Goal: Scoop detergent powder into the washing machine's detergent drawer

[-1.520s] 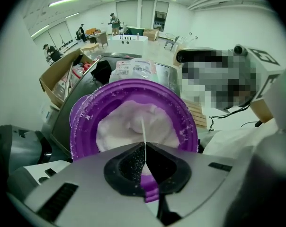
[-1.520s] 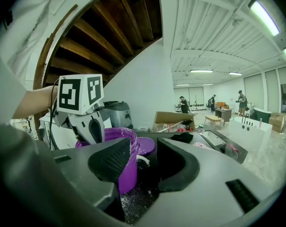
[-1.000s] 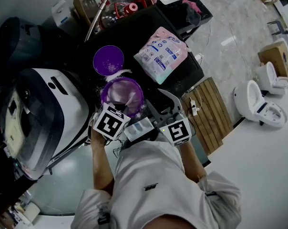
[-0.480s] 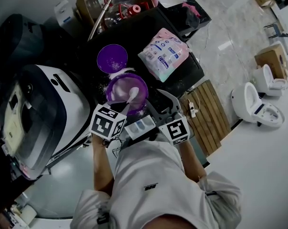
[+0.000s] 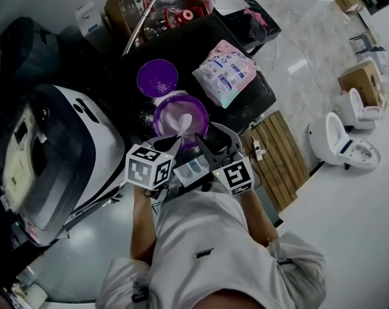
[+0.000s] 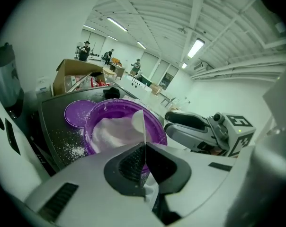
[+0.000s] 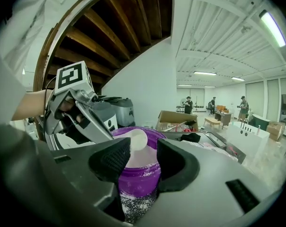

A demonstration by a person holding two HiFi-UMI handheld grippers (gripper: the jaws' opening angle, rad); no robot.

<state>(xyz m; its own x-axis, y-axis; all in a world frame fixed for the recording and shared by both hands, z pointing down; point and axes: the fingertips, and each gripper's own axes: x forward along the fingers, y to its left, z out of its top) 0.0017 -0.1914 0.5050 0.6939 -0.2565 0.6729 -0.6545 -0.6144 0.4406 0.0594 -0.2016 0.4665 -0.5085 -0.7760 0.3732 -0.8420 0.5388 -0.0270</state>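
Note:
A purple tub (image 5: 180,118) of white powder stands on the dark table, and its lid (image 5: 157,77) lies just behind it. My left gripper (image 5: 172,148) is shut on the thin handle of a white scoop (image 5: 183,123), whose bowl rests over the powder. In the left gripper view the scoop (image 6: 138,123) stands edge-on above the closed jaws of the left gripper (image 6: 144,148), with the tub (image 6: 121,126) beyond. My right gripper (image 7: 143,157) is open, and the tub (image 7: 136,167) shows through its gap. A white drawer with bluish compartments (image 5: 193,170) sits between the two grippers.
A white washing machine (image 5: 49,150) stands to the left. A pink detergent bag (image 5: 228,72) lies at the table's right. Spilled powder (image 6: 69,150) dusts the table by the tub. A cardboard box of bottles (image 5: 157,5) sits behind, and a wooden pallet (image 5: 278,156) lies on the floor to the right.
The scoop's bowl has moved a little farther over the powder in the tub. Both grippers stay close by the tub's near side, and the head view has shifted slightly.

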